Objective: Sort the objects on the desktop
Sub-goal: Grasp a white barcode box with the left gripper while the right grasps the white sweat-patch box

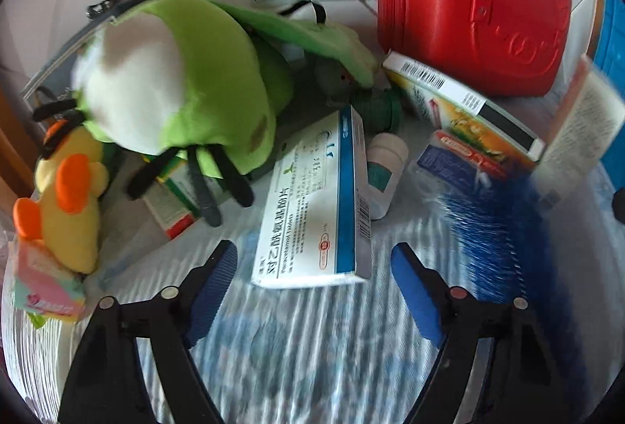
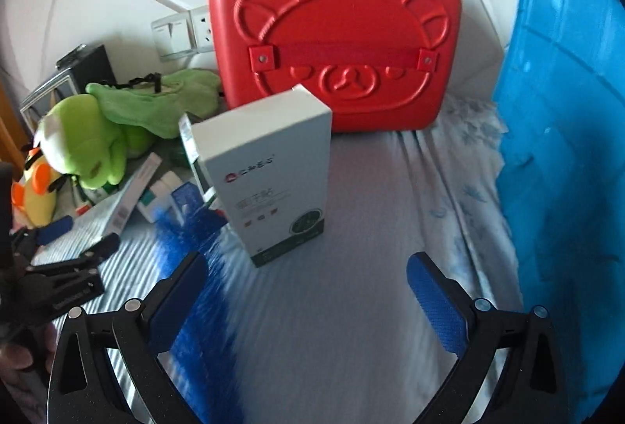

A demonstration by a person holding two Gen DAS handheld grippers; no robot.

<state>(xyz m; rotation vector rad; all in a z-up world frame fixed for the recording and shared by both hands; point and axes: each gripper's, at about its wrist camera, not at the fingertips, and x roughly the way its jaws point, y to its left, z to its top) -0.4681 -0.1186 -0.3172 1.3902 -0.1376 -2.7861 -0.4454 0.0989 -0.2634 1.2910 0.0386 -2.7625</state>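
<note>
Left hand-held gripper spread wide, nothing pinched, blue pads flanking the near end of the white-and-blue cardboard medicine box without pressing on it. Right hand-held gripper likewise wide open and empty, aimed at the upright white-and-green carton standing on the pale striped cloth-covered surface, well short of it.

Clutter bunched to the left: green plush frog draped over smaller packets, yellow plush duck with orange feet beside it, small white bottle just beside the medicine box, yellow-green barcode box behind, blue bristle brush lying between both targets. Red hard-shell bear-face case upright at the back, blue plastic crate at the right edge.

Likely step: approach for a pick on each side. Best done by centring the left jaws across the box's narrow width, keeping clear of bottle and bristles. Low grip on the tall carton advisable, since a high nudge could tip it. Slow closing, then straight lift toward the crate or the case, whichever serves for boxes.
</note>
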